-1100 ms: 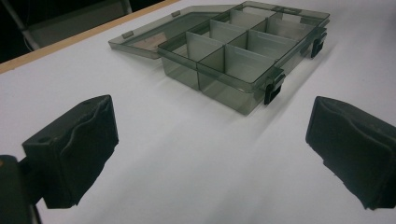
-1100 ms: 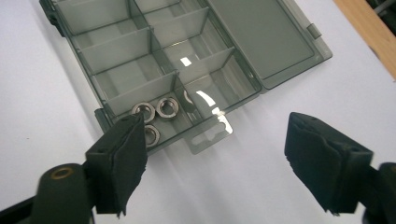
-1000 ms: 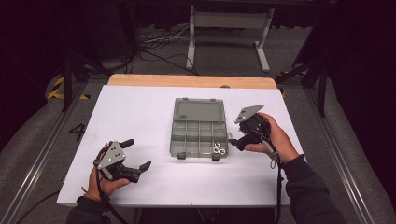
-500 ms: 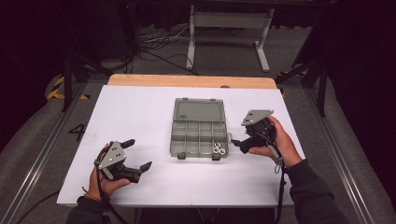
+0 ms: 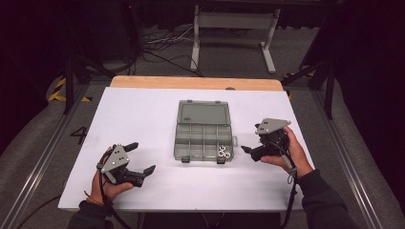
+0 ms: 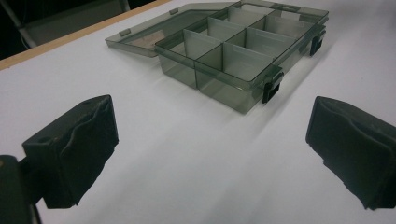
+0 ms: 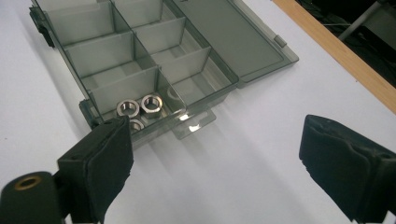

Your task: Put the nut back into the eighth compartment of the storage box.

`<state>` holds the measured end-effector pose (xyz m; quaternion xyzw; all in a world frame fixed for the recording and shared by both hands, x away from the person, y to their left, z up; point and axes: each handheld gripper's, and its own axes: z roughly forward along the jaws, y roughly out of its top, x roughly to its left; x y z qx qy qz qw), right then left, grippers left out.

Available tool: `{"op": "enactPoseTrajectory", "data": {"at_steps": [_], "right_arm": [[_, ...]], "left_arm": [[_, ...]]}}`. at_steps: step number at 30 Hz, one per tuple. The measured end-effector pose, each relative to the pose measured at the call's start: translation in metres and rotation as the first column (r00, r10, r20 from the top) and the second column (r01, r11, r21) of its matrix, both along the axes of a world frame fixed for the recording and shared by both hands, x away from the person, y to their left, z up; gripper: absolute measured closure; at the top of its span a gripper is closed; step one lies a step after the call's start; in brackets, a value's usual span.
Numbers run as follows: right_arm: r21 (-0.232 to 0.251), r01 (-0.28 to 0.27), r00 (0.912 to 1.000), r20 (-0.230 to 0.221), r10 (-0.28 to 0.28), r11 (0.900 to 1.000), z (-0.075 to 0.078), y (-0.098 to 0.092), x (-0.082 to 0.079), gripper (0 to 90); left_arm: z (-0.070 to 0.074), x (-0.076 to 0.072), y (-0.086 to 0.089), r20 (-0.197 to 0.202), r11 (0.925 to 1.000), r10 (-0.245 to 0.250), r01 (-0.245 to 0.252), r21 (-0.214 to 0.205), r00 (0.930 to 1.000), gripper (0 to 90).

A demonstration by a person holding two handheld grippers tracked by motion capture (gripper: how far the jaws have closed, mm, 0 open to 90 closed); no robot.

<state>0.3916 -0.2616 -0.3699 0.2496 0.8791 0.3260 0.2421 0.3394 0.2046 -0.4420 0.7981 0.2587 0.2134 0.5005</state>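
Apparently the sorting is well along: 3 nuts (image 7: 140, 109) already lie in the near right corner compartment of the open organiser box (image 5: 203, 131) at the middle of the bench (image 5: 138, 114). Just beside that corner, the right tool (image 5: 248, 151) has been opening its jaws, with nothing between them. Well off, the left tool (image 5: 143, 160) gapes, empty. Closing the lid seems to remain.

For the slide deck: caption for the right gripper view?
Open right gripper beside a translucent grey plastic compartment box, silver hex nuts in its corner compartment.
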Motion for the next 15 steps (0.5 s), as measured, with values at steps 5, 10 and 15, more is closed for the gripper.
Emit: {"op": "enactPoseTrajectory", "data": {"at_steps": [5,10,15], "right_arm": [[0.013,0.018,0.9998,0.012,-0.018,0.9997,-0.006,-0.006,-0.005,10.0],[0.037,0.027,0.9989,0.037,-0.029,0.9990,-0.010,-0.015,-0.014,9.1],[0.048,0.047,0.9975,0.051,-0.050,0.9977,-0.018,-0.025,-0.021,8.5]], "left_arm": [[0.000,0.000,0.000,0.000,1.0000,-0.001,0.001,0.000,1.0000,2.7],[0.000,0.000,0.000,0.000,1.0000,-0.001,0.001,-0.002,1.0000,2.8],[0.000,0.000,0.000,-0.003,1.0000,-0.001,0.001,-0.001,1.0000,2.7]]}}
